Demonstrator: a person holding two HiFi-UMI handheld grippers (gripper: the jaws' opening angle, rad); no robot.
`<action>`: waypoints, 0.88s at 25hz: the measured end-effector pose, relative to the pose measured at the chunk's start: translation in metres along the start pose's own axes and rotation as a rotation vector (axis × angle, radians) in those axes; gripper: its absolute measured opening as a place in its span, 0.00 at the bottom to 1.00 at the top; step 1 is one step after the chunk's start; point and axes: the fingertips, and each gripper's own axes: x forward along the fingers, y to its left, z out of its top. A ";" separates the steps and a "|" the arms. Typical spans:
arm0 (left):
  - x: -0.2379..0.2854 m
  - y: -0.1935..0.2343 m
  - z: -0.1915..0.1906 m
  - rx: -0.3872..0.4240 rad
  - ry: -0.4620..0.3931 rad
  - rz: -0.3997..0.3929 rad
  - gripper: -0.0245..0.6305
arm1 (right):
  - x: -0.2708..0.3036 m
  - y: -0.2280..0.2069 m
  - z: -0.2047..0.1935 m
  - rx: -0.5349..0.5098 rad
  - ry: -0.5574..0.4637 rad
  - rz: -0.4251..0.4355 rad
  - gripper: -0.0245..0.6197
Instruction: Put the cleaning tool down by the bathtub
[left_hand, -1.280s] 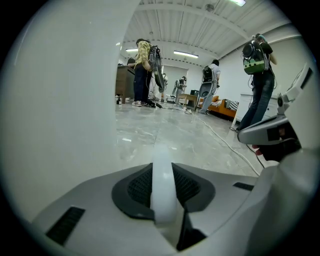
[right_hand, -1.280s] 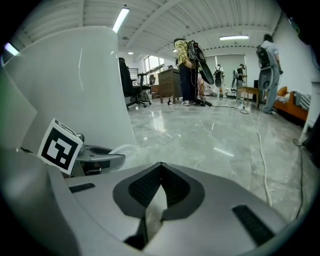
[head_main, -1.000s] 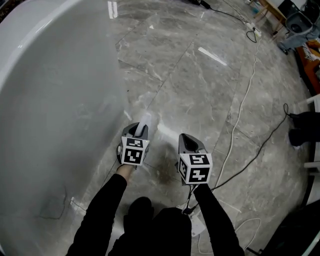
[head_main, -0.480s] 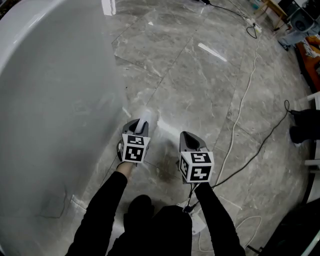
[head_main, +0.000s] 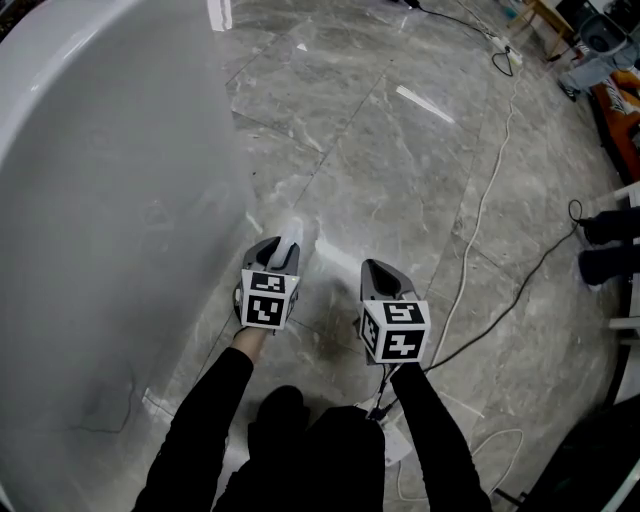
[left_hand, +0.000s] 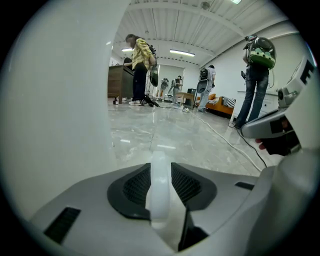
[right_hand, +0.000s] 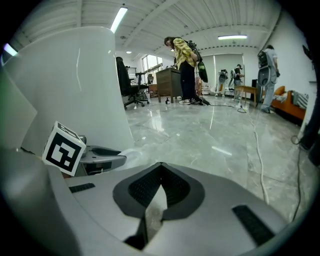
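Note:
The cleaning tool (head_main: 291, 236) is a pale white handle that pokes out ahead of my left gripper (head_main: 283, 252), low over the marble floor and right beside the white bathtub (head_main: 100, 200). In the left gripper view the tool's handle (left_hand: 159, 185) still lies between the black pads (left_hand: 135, 187). The left gripper (left_hand: 160, 167) is opening its jaws, which stand close on either side of the handle. My right gripper (head_main: 378, 272) hovers a short way to the right, apart from the tool. In its own view the right gripper (right_hand: 160, 167) is shut with nothing in it.
The tub wall (left_hand: 60, 100) fills the left side. A white cable (head_main: 480, 220) and a black cable (head_main: 520, 290) run across the floor at the right, near dark shoes (head_main: 610, 250). Several people (right_hand: 186, 70) stand far off by a desk. My own shoe (head_main: 280, 415) is below the grippers.
Both grippers stay almost where they were by the tub. The tool's white end remains ahead of the left gripper, low at the tub's foot.

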 end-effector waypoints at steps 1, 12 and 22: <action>-0.005 0.000 0.004 0.004 -0.013 0.004 0.24 | -0.002 0.000 0.001 0.001 -0.003 -0.001 0.04; -0.081 -0.019 0.030 -0.020 -0.094 -0.018 0.10 | -0.034 0.015 0.016 0.017 -0.045 0.011 0.04; -0.126 -0.035 0.064 -0.003 -0.116 -0.052 0.05 | -0.072 0.032 0.035 0.022 -0.095 0.037 0.04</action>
